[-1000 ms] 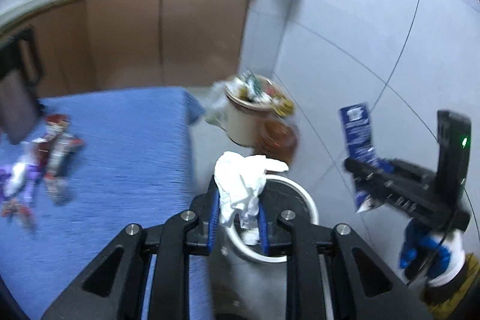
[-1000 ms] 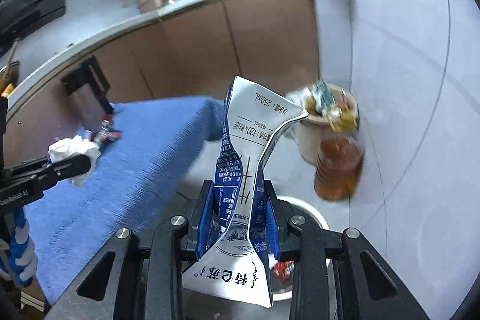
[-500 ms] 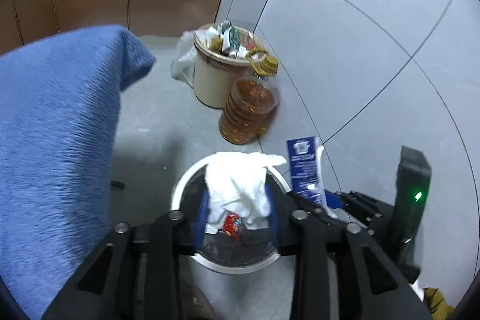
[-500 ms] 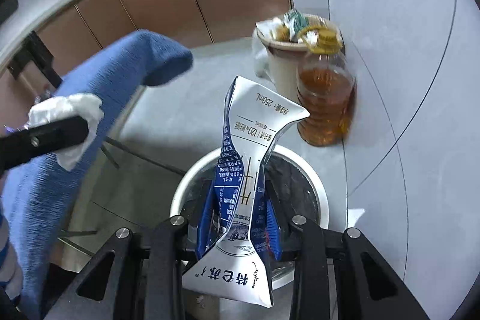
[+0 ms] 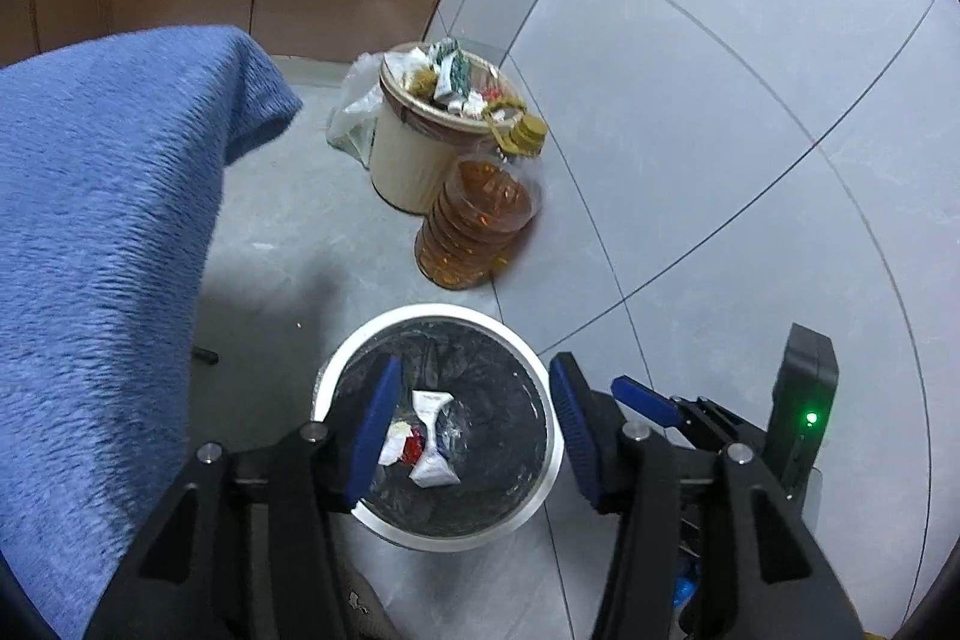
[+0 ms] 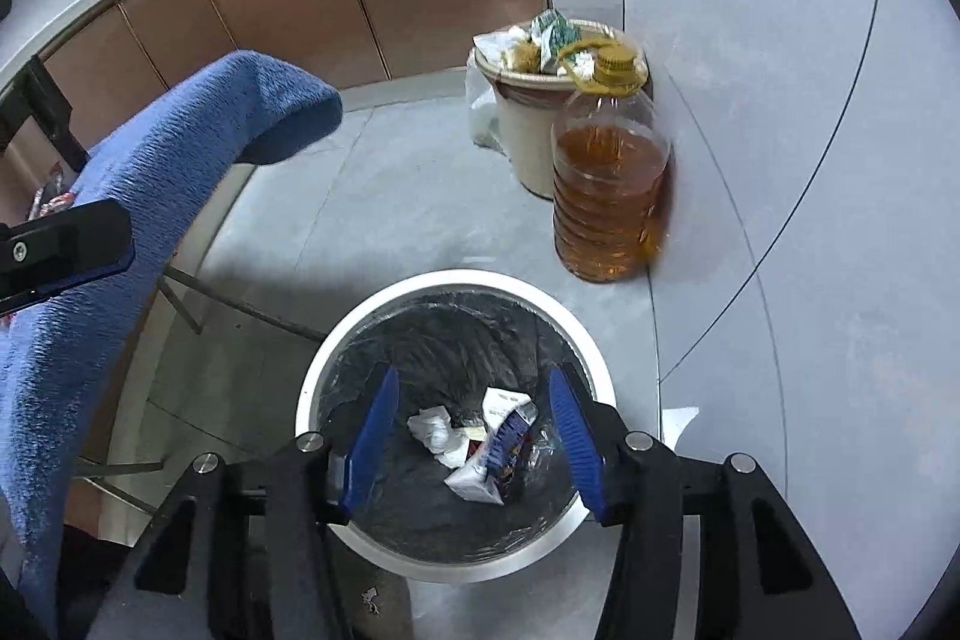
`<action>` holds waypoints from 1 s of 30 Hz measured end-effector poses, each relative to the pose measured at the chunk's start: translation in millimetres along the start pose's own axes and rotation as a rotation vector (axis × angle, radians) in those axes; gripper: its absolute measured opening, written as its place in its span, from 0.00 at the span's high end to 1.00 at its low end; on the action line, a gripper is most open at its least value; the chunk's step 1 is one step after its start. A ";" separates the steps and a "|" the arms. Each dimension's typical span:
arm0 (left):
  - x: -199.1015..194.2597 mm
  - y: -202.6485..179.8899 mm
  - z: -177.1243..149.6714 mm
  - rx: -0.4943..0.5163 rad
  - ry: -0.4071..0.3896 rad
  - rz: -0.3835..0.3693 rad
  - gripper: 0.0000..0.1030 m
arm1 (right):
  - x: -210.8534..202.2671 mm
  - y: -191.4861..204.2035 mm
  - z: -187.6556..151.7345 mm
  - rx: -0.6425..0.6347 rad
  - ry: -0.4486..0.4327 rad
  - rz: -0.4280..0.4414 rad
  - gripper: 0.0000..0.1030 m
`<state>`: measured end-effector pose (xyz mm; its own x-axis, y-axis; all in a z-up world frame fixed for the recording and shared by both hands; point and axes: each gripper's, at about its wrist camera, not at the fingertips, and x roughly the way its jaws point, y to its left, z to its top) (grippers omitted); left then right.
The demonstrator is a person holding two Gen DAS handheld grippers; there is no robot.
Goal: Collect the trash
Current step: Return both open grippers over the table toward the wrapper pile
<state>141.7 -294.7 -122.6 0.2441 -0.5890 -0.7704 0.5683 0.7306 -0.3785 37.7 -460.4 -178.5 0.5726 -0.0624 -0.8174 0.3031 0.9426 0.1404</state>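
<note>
The white-rimmed bin (image 6: 454, 568) at lower centre is open from above, though the blue-covered table (image 6: 150, 196) crowds its left side, while the oil bottle (image 6: 609, 196) and full cream bin (image 6: 528, 142) block the floor beyond it at upper right
</note>
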 end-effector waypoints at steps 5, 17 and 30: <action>-38.9 1.7 -1.5 -0.008 -0.089 0.027 0.52 | -28.5 16.3 6.8 -0.032 -0.057 -0.001 0.50; -158.6 1.2 -23.1 0.067 -0.340 0.139 0.52 | -119.6 89.0 24.8 -0.161 -0.246 0.062 0.46; -257.7 19.4 -58.1 0.069 -0.486 0.205 0.52 | -202.4 163.4 33.8 -0.280 -0.391 0.143 0.42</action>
<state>44.2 -108.6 38.8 0.6819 -0.5408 -0.4925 0.5171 0.8326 -0.1984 -3.0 -304.8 28.7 0.8524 0.0061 -0.5229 0.0151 0.9992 0.0362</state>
